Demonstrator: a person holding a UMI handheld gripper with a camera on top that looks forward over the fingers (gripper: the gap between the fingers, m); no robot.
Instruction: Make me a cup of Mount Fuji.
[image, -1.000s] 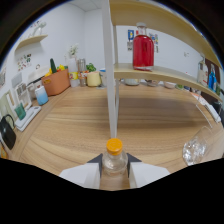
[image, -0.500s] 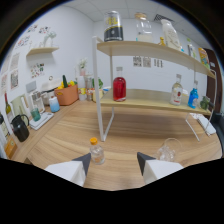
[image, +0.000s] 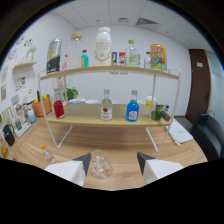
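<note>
We have swung away from the orange-capped bottle (image: 44, 148), now off to one side on the tabletop (image: 125, 145). Our fingers (image: 113, 162) gape wide, a glass (image: 100, 165) of ice standing between them, ungripped; shelf (image: 107, 70) bottles ahead suggest ingredient choosing comes next.

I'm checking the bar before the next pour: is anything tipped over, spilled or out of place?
Nothing stands out. The bottles on the shelf stand upright, the blue bottle among them. The glass sits upright on the table between the open fingers of the gripper. No spill shows.
</note>
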